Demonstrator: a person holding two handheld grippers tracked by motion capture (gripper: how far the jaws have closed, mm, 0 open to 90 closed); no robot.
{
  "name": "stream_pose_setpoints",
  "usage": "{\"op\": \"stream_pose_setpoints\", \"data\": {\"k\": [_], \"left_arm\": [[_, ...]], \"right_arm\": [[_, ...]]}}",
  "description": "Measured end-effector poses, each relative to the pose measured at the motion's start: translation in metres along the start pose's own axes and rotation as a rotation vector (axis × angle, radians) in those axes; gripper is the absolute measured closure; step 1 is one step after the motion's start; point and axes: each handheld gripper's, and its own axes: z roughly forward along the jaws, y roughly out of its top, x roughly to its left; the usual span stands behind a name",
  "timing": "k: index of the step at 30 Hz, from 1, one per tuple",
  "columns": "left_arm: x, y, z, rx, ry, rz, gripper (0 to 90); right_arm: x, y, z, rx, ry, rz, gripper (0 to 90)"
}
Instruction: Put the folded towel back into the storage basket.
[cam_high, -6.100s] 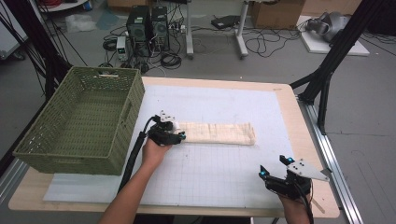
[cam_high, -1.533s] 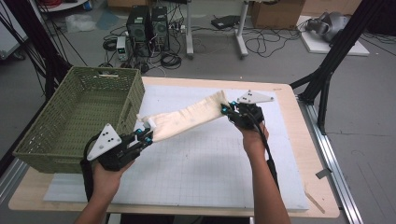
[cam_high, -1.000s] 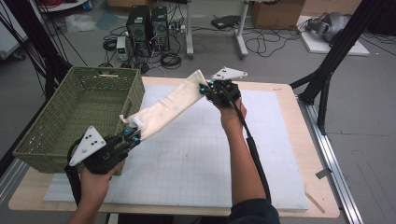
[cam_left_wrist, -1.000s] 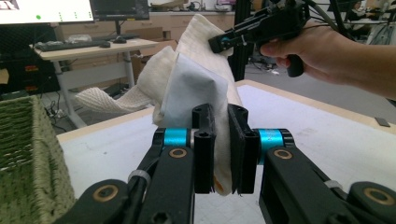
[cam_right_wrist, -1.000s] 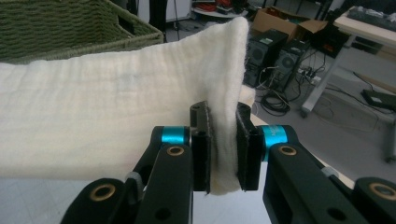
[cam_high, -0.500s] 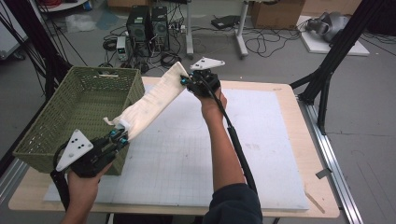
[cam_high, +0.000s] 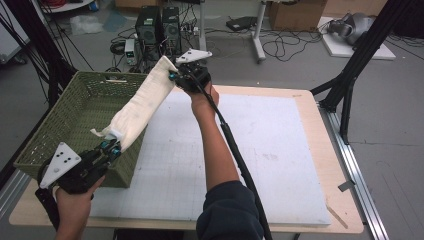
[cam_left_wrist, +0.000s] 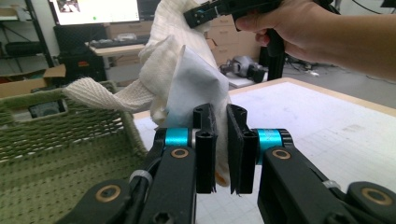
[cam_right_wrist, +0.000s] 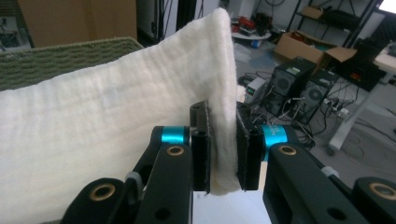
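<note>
A folded cream towel (cam_high: 142, 103) hangs stretched in the air between my two grippers, over the right wall of the green woven basket (cam_high: 65, 120). My left gripper (cam_high: 111, 148) is shut on its lower end near the basket's front right corner; the left gripper view shows the towel (cam_left_wrist: 187, 88) pinched between the black jaws, with a loop tape hanging left. My right gripper (cam_high: 175, 78) is shut on the towel's upper end, held high past the basket's far right corner. In the right gripper view the towel (cam_right_wrist: 116, 121) spreads leftward from the jaws.
The basket stands at the table's left side on a white gridded mat (cam_high: 250, 150). The person's right arm (cam_high: 215, 150) reaches diagonally across the mat. Computer towers (cam_high: 157, 25), cables and a black frame leg (cam_high: 350, 85) stand on the floor beyond the table.
Both grippers have carried the stretched towel leftward from the mat's middle to above the basket's right wall. The right gripper rose and moved left; the left gripper drew toward the front left.
</note>
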Motion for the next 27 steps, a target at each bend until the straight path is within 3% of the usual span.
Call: {"op": "stream_pose_setpoints", "data": {"k": [16,18,27], "left_arm": [[0.016,-0.001,-0.015,-0.012,0.058,-0.022,82.7],[0.016,-0.001,-0.016,-0.008,0.065,-0.011,82.7],[0.031,-0.004,-0.026,-0.002,0.112,-0.035,83.0]], "right_arm": [[0.031,0.040,0.053,0.016,0.029,-0.072,79.0],[0.037,0.046,0.063,0.015,0.028,-0.075,79.0],[0.052,0.056,0.088,0.016,0.047,-0.076,79.0]]}}
